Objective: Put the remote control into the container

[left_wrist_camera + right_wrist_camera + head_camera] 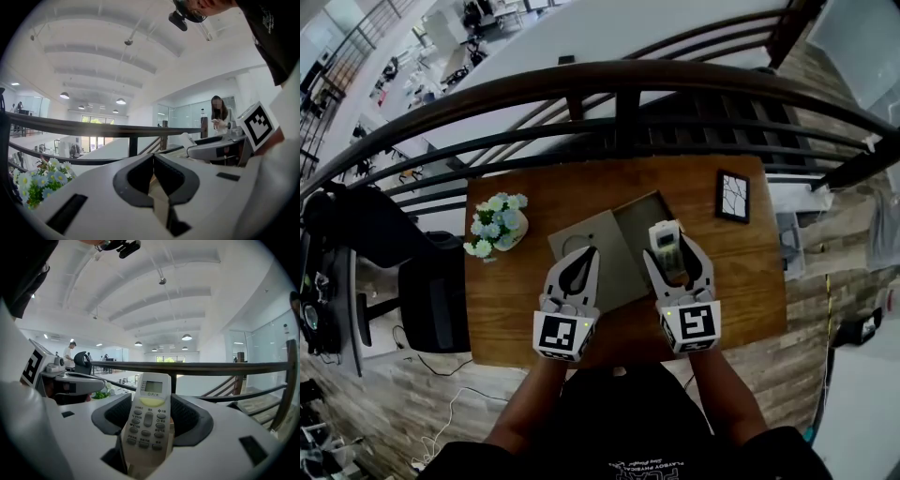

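Over the container (630, 216), the right hand-held gripper (668, 246) clamps the remote control (149, 420); the left hand-held gripper (580, 257) is closed, empty.

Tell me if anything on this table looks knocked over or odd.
Nothing stands out. The flowers stand upright, the picture frame sits squarely, the box is open, lid aside, and the right gripper holds the remote.

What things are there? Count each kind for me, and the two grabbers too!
Remote control: 1, in the right gripper's jaws
Container: 1, its lid open
Flower pot: 1
Picture frame: 1
Grippers: 2, the left gripper and the right gripper
Total: 6
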The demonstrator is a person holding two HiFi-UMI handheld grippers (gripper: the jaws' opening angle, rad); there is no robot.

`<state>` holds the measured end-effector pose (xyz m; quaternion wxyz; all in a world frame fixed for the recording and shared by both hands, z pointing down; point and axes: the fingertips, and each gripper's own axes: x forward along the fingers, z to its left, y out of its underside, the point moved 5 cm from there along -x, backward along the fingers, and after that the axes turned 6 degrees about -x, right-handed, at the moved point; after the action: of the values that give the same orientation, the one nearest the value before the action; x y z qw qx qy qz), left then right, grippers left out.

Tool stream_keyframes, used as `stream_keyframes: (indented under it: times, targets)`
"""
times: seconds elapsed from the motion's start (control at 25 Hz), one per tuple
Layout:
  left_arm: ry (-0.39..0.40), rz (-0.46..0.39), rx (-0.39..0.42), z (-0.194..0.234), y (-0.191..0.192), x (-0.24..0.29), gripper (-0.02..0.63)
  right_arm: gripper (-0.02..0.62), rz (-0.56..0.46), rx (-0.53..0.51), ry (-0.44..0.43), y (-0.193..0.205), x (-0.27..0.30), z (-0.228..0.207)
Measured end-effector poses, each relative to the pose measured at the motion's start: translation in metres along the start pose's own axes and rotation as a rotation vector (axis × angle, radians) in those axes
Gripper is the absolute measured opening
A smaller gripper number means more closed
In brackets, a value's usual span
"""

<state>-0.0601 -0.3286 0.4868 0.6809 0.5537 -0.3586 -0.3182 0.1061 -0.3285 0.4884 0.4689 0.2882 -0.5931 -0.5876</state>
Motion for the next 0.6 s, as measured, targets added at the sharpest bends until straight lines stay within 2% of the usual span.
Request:
stream_keyframes:
  times: [0.2, 0.6]
  targets:
    - [-0.002, 0.02, -0.007, 0.006, 0.012, 0.011, 0.006, 0.268, 0.04, -0.017, -0.008, 0.018, 0.022, -0.003]
    - [-0.019, 0.069, -0.037, 0.015, 0.037, 0.036, 0.006, 0.268, 0.212, 0.016, -0.024, 0.071, 0.055, -0.004]
